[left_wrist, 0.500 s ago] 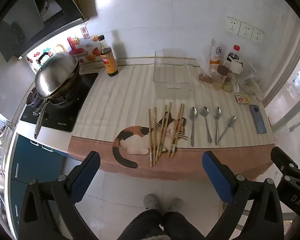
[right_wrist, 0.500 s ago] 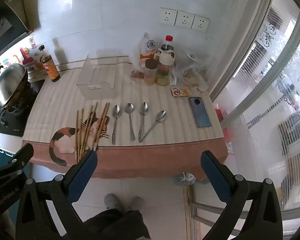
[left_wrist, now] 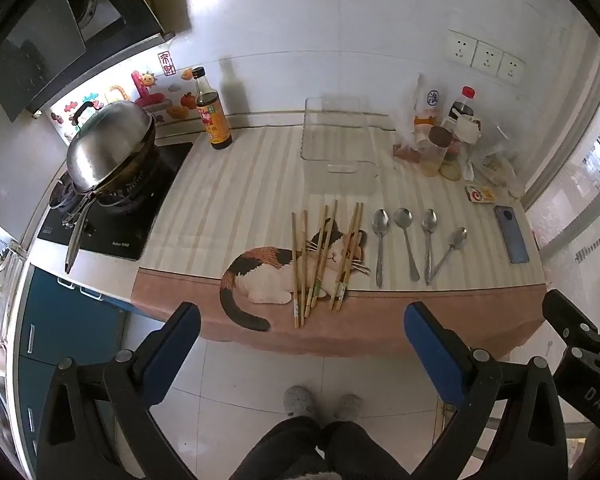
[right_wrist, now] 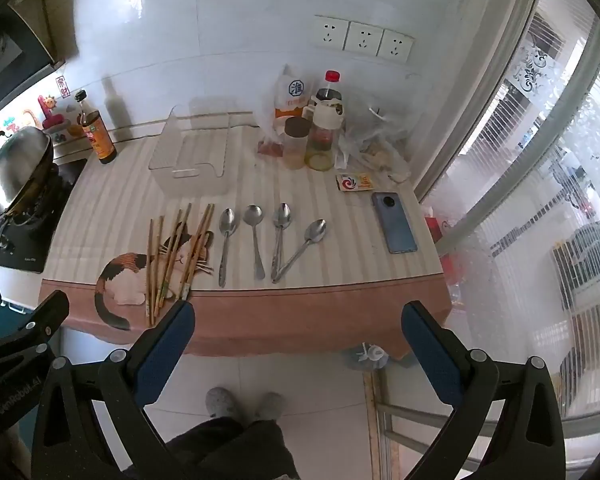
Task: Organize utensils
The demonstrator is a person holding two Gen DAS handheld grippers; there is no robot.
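Several wooden chopsticks (left_wrist: 320, 256) lie on the cat-print mat near the counter's front edge, also in the right wrist view (right_wrist: 176, 252). Several metal spoons (left_wrist: 408, 240) lie in a row to their right, also in the right wrist view (right_wrist: 256, 240). A clear plastic tray (left_wrist: 338, 148) stands behind them (right_wrist: 192, 160). My left gripper (left_wrist: 300, 344) is open and empty, held back from the counter over the floor. My right gripper (right_wrist: 298, 344) is open and empty, also short of the counter edge.
A wok (left_wrist: 108, 148) sits on the stove at left, a sauce bottle (left_wrist: 214, 114) by the wall. Bottles, jars and bags (right_wrist: 320, 132) crowd the back right. A phone (right_wrist: 394, 222) and a small packet (right_wrist: 354, 182) lie at right. A window is on the far right.
Both grippers have moved a little closer to the counter; the utensils have not moved.
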